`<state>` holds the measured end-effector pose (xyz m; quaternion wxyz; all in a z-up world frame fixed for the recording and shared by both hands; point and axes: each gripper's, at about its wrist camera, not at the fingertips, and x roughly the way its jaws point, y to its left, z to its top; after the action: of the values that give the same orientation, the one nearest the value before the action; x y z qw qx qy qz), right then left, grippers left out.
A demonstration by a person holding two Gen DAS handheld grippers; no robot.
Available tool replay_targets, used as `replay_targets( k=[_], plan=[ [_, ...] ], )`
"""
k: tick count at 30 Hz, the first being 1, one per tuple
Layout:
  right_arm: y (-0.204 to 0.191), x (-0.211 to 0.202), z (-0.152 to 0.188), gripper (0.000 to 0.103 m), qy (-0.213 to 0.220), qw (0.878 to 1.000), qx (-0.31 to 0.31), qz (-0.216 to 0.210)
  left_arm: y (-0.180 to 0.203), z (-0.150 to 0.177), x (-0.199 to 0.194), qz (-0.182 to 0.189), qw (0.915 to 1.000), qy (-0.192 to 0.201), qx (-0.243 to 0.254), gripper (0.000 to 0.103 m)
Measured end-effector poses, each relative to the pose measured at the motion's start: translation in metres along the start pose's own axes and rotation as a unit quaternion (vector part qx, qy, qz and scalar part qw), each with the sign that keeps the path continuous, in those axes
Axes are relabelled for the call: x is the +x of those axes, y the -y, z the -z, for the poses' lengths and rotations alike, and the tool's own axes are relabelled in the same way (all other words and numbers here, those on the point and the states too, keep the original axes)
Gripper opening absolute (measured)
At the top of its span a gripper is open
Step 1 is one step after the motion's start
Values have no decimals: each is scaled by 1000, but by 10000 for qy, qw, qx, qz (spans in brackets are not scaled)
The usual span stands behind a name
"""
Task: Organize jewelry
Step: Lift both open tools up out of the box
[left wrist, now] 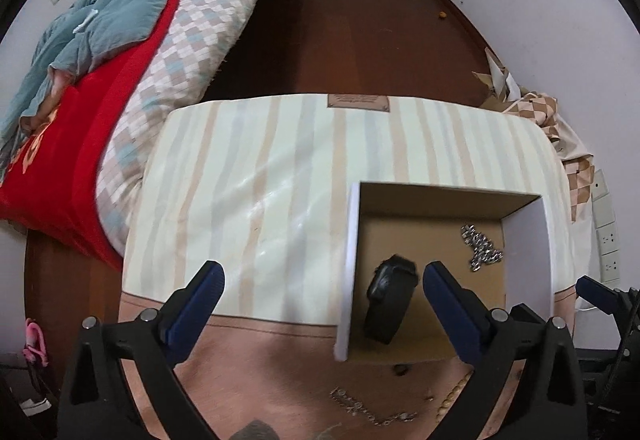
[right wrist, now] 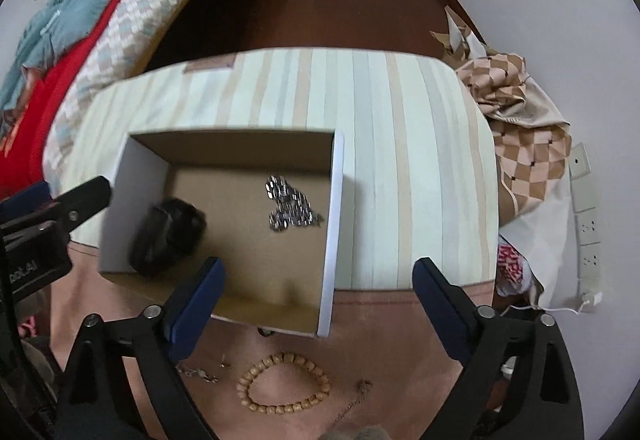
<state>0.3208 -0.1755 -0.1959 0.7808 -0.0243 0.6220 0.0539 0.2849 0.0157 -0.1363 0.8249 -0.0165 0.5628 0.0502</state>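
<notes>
An open cardboard box [left wrist: 347, 260] [right wrist: 334, 215], white outside and brown inside, stands on the striped table cover. Inside it a black watch [left wrist: 390, 300] [right wrist: 168, 236] looks blurred near the left wall, and a silver chain bracelet [left wrist: 482, 248] [right wrist: 290, 209] lies toward the right. My left gripper [left wrist: 323, 270] is open over the box's left wall, nothing between its fingers. My right gripper [right wrist: 320, 264] is open over the box's near right corner, also empty. A wooden bead bracelet [right wrist: 284, 384] and a thin silver chain [left wrist: 360, 406] [right wrist: 198, 372] lie on the pink border in front of the box.
The striped table cover [left wrist: 260, 179] [right wrist: 400, 159] stretches beyond the box. A bed with a red blanket [left wrist: 80, 127] and teal quilt stands at left. A checkered cloth [right wrist: 516, 127] hangs at right beside wall sockets [right wrist: 588, 224]. Dark wooden floor [left wrist: 360, 31] lies behind.
</notes>
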Motion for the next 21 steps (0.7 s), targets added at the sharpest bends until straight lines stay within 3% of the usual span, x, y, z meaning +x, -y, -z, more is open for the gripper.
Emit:
replay_targets(
  k=[9,21],
  plan=[
    [-2,-16,12,97,201,9995,162,196,-8,16,-30,-119,9994,324,-30,102],
    [-6,-100,48,97,966,9942,229,418,-16,53,-106,-177,9960,872,-33,102]
  ],
)
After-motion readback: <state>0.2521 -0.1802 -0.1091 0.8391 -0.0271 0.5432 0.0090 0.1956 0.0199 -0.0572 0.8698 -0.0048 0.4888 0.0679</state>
